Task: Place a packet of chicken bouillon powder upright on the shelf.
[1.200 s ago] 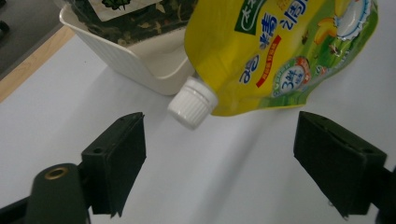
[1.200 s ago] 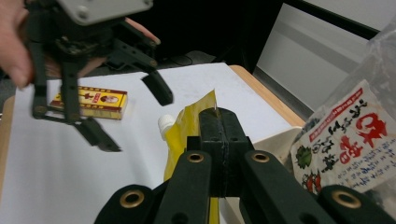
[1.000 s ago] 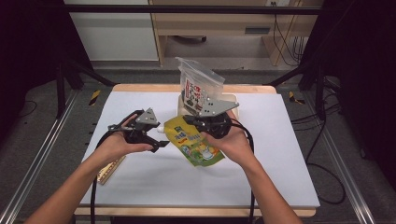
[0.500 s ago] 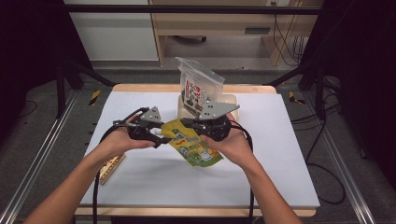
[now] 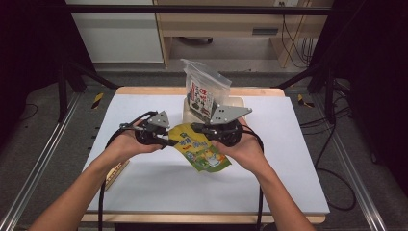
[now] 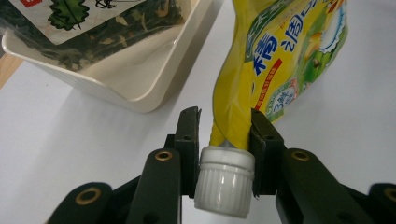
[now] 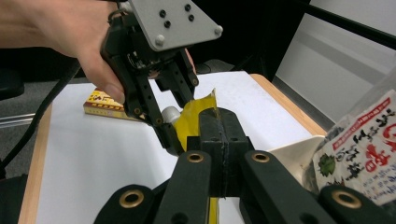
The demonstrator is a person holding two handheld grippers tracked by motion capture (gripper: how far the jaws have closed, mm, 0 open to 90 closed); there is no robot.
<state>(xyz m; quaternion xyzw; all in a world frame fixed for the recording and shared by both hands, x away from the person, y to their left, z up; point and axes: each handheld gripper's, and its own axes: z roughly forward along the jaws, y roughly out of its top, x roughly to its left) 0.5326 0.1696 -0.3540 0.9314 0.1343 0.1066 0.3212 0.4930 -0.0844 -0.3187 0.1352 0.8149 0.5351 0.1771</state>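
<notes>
A yellow spouted pouch (image 5: pixel 202 151) hangs tilted above the middle of the white table. My right gripper (image 5: pixel 199 129) is shut on its upper edge; in the right gripper view the jaws (image 7: pixel 219 116) meet with the yellow film (image 7: pixel 194 116) pinched between them. My left gripper (image 5: pixel 166 141) comes in from the left at the spout. Its jaws have just been closing, and in the left gripper view both pads press the sides of the white ribbed cap (image 6: pixel 224 179), with the pouch (image 6: pixel 280 60) running away beyond it.
A cream tray (image 5: pixel 238 102) stands just behind the grippers and holds an upright clear bag of dried seaweed (image 5: pixel 204 94). A small yellow box (image 5: pixel 115 173) lies at the table's left edge. Cables trail from both grippers toward the front edge.
My left gripper has moved right to the pouch's spout and drawn its jaws in onto the white cap. The right gripper and the pouch have stayed in place.
</notes>
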